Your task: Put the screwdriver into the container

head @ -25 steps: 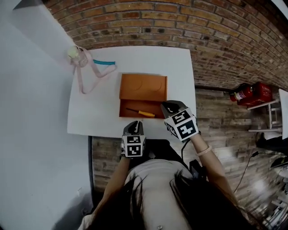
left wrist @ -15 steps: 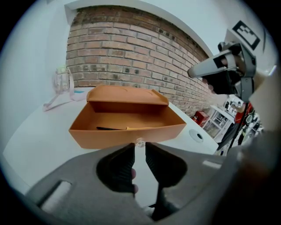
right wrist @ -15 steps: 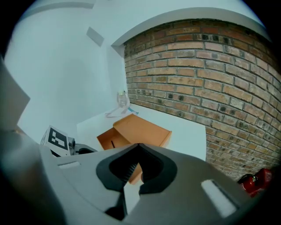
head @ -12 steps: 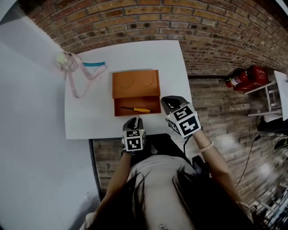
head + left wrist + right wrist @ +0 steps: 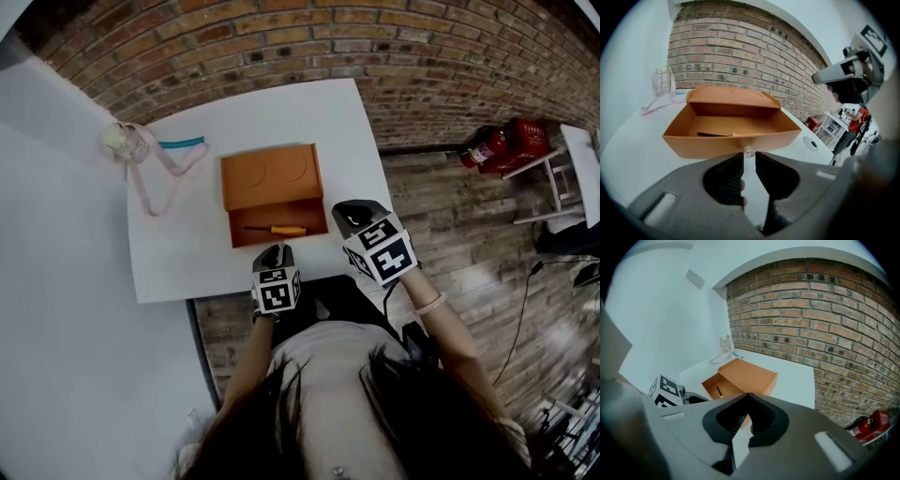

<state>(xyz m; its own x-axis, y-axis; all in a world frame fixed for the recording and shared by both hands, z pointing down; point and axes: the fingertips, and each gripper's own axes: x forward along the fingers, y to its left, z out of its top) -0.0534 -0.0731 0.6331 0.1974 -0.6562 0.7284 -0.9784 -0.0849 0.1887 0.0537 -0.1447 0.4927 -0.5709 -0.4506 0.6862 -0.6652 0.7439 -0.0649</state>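
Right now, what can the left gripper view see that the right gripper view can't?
Only the left gripper view shows the right gripper, high at its right side, and a round hole in the white table. Only the right gripper view shows the left gripper's marker cube. Both show the open orange box with the screwdriver lying inside it, and the brick wall behind.

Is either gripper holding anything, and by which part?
Nothing. The left gripper has just opened its jaws, empty; the right gripper is shut on nothing. The screwdriver lies in the container.
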